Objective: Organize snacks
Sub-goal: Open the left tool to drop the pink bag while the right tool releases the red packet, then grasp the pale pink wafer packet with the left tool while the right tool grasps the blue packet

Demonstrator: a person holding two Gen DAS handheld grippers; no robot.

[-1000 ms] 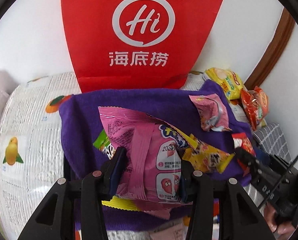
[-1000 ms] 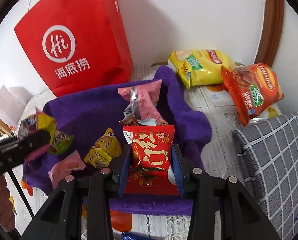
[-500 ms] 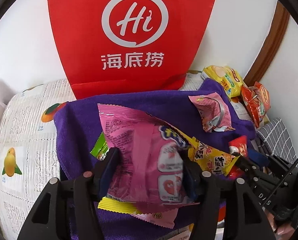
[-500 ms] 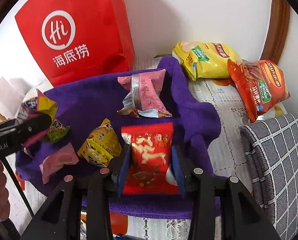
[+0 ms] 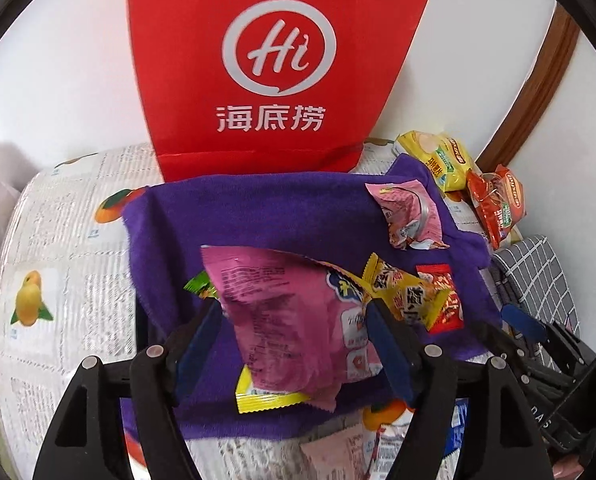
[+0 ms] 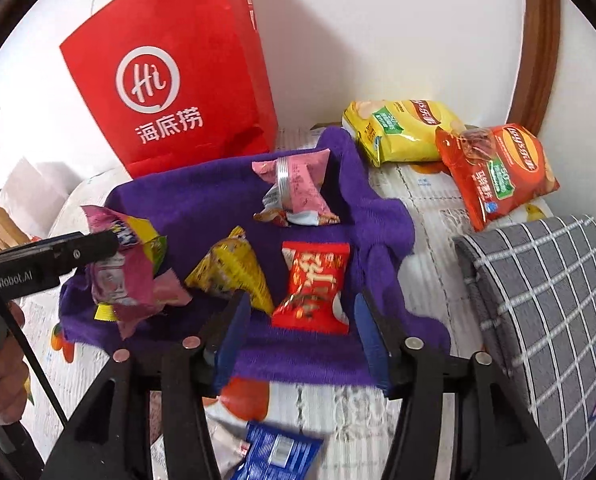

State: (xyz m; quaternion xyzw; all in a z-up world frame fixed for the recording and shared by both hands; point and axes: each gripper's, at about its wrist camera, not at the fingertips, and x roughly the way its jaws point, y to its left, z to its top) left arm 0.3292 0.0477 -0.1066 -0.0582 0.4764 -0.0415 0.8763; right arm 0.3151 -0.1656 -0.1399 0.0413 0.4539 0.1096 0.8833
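Note:
A purple towel (image 5: 258,208) (image 6: 202,204) lies on the table with snack packets on it. My left gripper (image 5: 294,320) holds a pink snack bag (image 5: 290,312) just above the towel; it also shows in the right wrist view (image 6: 118,276). My right gripper (image 6: 301,316) is open, its jaws apart around a red snack packet (image 6: 313,284) that lies on the towel. A yellow packet (image 6: 234,272) lies beside the red one. A pink packet (image 6: 298,188) rests at the towel's far side.
A red paper bag (image 5: 278,68) (image 6: 178,80) stands behind the towel against the wall. A yellow chip bag (image 6: 401,128) and an orange chip bag (image 6: 497,172) lie at the back right. A grey checked cushion (image 6: 545,300) is at the right. A blue packet (image 6: 278,452) lies near the front.
My right gripper has opened and let go of the red packet, which now lies on the towel, and has drawn back. My left gripper still holds the pink bag, slightly higher.

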